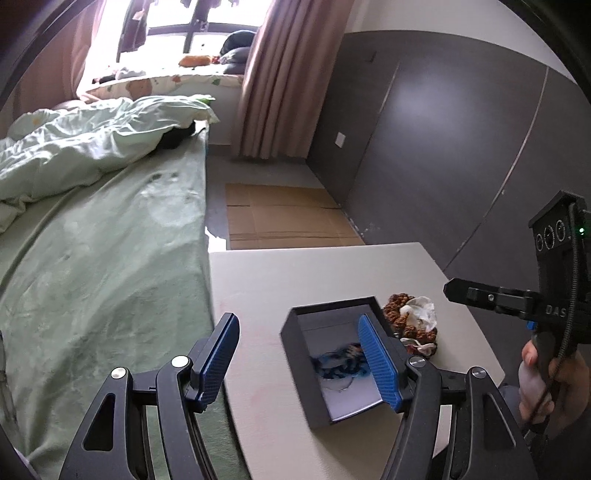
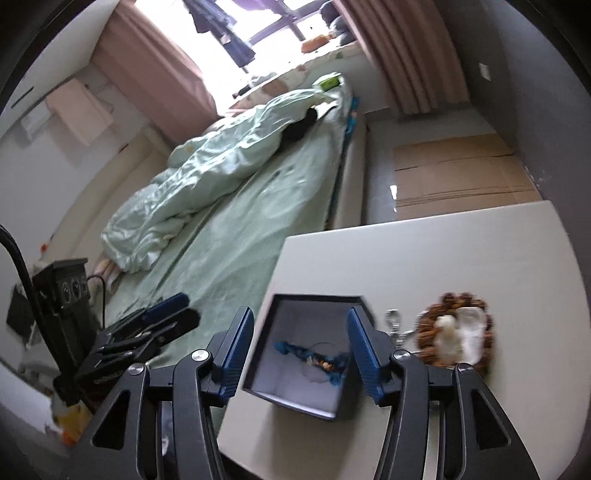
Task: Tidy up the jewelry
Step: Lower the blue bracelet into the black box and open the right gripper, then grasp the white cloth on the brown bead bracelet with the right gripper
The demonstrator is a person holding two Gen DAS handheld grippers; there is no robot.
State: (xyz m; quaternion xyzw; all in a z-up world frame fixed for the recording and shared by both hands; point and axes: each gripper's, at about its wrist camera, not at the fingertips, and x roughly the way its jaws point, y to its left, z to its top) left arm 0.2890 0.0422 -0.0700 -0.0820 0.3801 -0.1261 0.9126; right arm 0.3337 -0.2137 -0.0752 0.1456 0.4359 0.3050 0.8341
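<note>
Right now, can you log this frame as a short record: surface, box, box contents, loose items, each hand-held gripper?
surface: white table beside a bed
box: open dark box on the table
box contents: blue tangled jewelry
loose items: brown beaded bracelet and silver clasp, right of the box
left hand-held gripper: open, empty
right hand-held gripper: open, empty

I'm in somebody's bedroom, pretty clearly a lived-in home: there's a bed (image 1: 110, 266) with a pale green sheet and a rumpled duvet (image 2: 207, 192) bunched up on it, plus pinkish curtains (image 1: 288, 74) framing a bright window (image 2: 258, 22) with clothes hanging outside. A window seat cushion with a cartoon print (image 1: 166, 83) holds pillows and odds and ends. Flattened cardboard (image 1: 284, 218) lies on the floor beside a dark grey wall (image 1: 443, 140) with a socket.
</note>
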